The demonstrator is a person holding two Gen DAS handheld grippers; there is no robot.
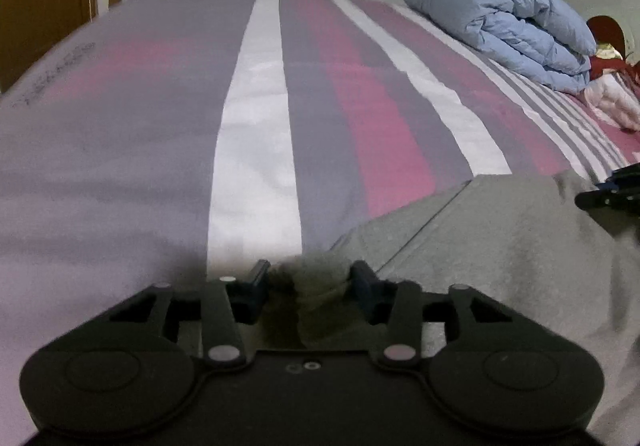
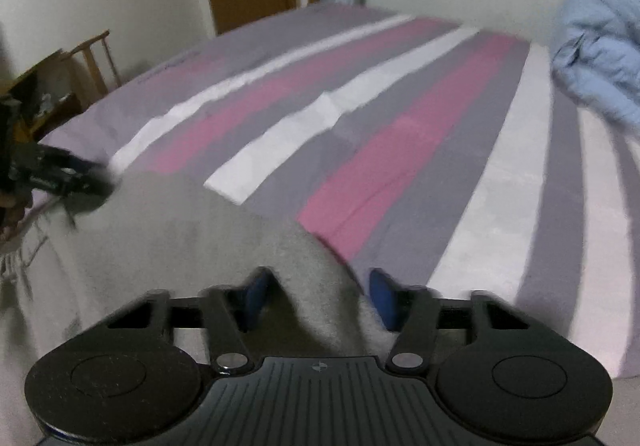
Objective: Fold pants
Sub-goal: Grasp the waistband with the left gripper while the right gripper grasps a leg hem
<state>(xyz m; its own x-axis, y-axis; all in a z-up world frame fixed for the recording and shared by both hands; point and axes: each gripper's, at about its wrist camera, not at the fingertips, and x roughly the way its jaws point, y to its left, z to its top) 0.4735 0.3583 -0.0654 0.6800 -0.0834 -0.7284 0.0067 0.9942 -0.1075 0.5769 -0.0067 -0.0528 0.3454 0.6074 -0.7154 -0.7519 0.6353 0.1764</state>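
Bed under a striped grey, pink and white sheet carries a rolled blue duvet at its far side. Grey pants lie at the near edge. Left gripper pinches bunched pants fabric; right gripper clamps another fold, jaws narrow.

The pants lie on the bed before me; a rolled quilt sits behind them, right.

No readable text or labels
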